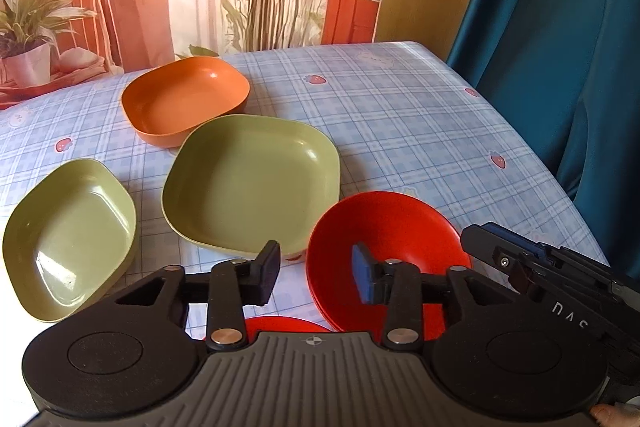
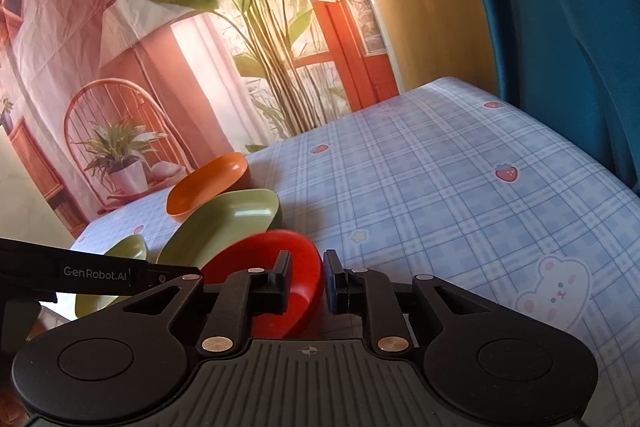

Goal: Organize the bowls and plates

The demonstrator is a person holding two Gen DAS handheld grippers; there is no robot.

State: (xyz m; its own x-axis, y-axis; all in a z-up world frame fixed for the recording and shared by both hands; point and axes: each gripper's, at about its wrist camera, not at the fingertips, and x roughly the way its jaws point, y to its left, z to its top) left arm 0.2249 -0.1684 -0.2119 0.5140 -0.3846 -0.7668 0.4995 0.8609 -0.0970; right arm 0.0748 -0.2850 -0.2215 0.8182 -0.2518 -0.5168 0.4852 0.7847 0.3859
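In the left wrist view a red round bowl (image 1: 384, 247) stands on the table near the front, with a large green square plate (image 1: 256, 183), a small green bowl (image 1: 72, 239) and an orange bowl (image 1: 184, 103) beyond and left. A second red dish (image 1: 288, 325) peeks out under my left gripper (image 1: 316, 277), which is open and empty, its right finger over the red bowl's rim. In the right wrist view my right gripper (image 2: 306, 281) is shut on the red bowl's (image 2: 256, 255) right rim. The right gripper also shows in the left wrist view (image 1: 516, 267).
The table carries a blue checked cloth (image 2: 460, 195) with strawberry prints. A teal curtain (image 1: 560, 27) hangs past the right edge. A printed backdrop (image 2: 160, 47) with a chair and plants stands behind the far edge.
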